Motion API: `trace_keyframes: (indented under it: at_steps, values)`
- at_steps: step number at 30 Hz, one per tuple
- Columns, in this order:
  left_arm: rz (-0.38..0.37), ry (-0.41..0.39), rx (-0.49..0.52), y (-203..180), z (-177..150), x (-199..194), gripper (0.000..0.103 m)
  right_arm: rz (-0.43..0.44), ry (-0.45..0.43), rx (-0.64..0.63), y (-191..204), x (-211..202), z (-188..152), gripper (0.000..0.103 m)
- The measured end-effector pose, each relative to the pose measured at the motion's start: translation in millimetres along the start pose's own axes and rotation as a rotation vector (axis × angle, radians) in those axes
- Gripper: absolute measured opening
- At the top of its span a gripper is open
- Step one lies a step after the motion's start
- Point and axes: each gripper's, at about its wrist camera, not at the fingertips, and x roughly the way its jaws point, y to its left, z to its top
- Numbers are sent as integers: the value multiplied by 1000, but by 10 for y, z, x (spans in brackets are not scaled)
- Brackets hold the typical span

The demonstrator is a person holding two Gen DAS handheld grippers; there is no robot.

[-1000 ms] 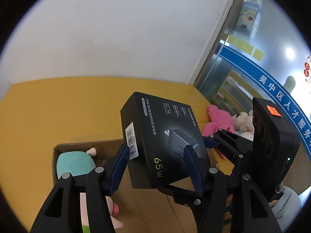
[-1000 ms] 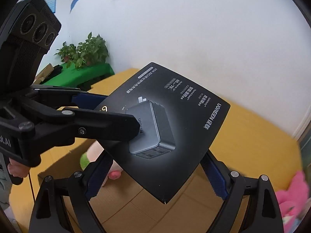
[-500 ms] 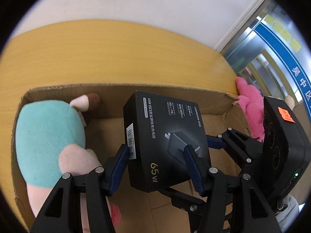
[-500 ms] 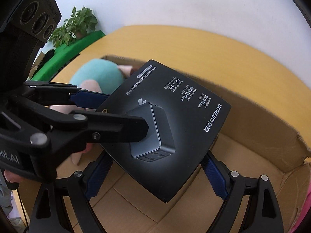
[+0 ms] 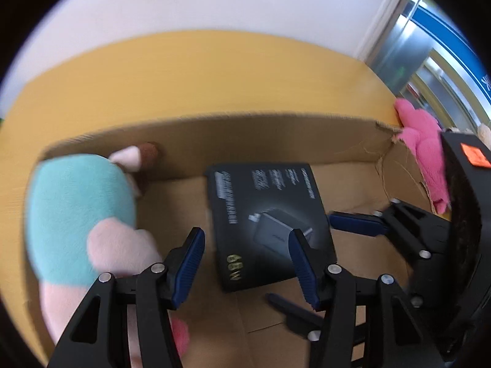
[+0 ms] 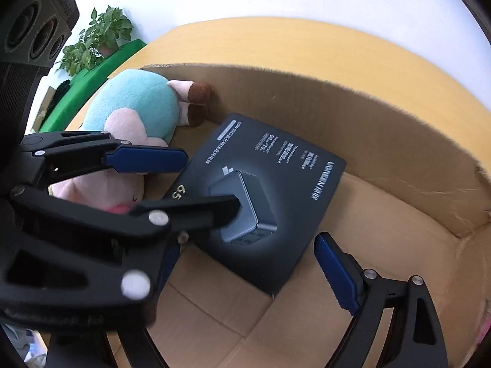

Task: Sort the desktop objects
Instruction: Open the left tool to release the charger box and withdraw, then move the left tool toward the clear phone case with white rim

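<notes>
A black 65W charger box (image 5: 270, 220) lies flat on the floor of an open cardboard box (image 5: 245, 128), also in the right wrist view (image 6: 276, 190). My left gripper (image 5: 247, 263) is open just above its near edge, and it also shows in the right wrist view (image 6: 184, 181). My right gripper (image 6: 245, 270) is open around the charger box's near corner; one of its fingers (image 5: 356, 224) shows to the right in the left wrist view. A teal and pink plush toy (image 5: 79, 214) lies in the cardboard box's left part.
The cardboard box stands on a yellow table (image 5: 184, 70) against a white wall. A pink plush (image 5: 420, 141) lies outside the box's right corner. A green-covered table with potted plants (image 6: 98, 40) stands far left in the right wrist view.
Both grippers lowered the charger box into the cardboard box and opened. It now lies loose on the box floor.
</notes>
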Motion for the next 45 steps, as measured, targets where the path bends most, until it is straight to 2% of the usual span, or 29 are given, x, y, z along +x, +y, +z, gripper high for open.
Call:
trace_keyframes:
  at_steps: [3,5,7,8,10,11,12,14,16,18,21,27,30,39,45]
  values:
    - [49,-151,48,13,-154,-539,58,-87,-35,1,99,-272,-122,93]
    - [64,-284,77,-2,-359,-1029,59,-188,-97,-13,204,-615,-338,95]
    - [97,-416,75,-21,-644,-1515,69,-297,-198,-39,431,-1031,-608,99]
    - [110,-471,70,-38,-782,-1708,79,-334,-247,-44,542,-1204,-717,102]
    - [152,-586,65,-78,-1122,-2119,81,-401,-370,-44,855,-1580,-977,103]
    - [162,-620,67,-117,-1286,-2277,81,-430,-421,-38,982,-1744,-1126,103]
    - [161,-646,68,-230,-1398,-2373,81,-450,-451,-32,1138,-1786,-1121,103]
    - [138,-682,65,-330,-1646,-2564,81,-494,-516,-7,1378,-2019,-1379,103]
    - [114,-703,77,-444,-1910,-2701,81,-522,-551,23,1590,-2166,-1602,103]
    - [127,-720,91,-538,-2141,-2783,81,-536,-567,43,1641,-2299,-1787,103]
    - [159,-738,95,-805,-2315,-2741,81,-538,-578,60,1800,-2424,-2024,103]
    - [175,-720,103,-958,-2566,-2695,81,-555,-558,28,2055,-2464,-2390,103]
    - [183,-705,105,-979,-2654,-2671,81,-577,-566,21,2150,-2471,-2513,103]
    - [185,-649,93,-930,-2745,-2513,81,-529,-546,32,2207,-2418,-2665,103]
    - [149,-549,99,-862,-2759,-2162,81,-485,-494,83,2070,-2204,-2738,103]
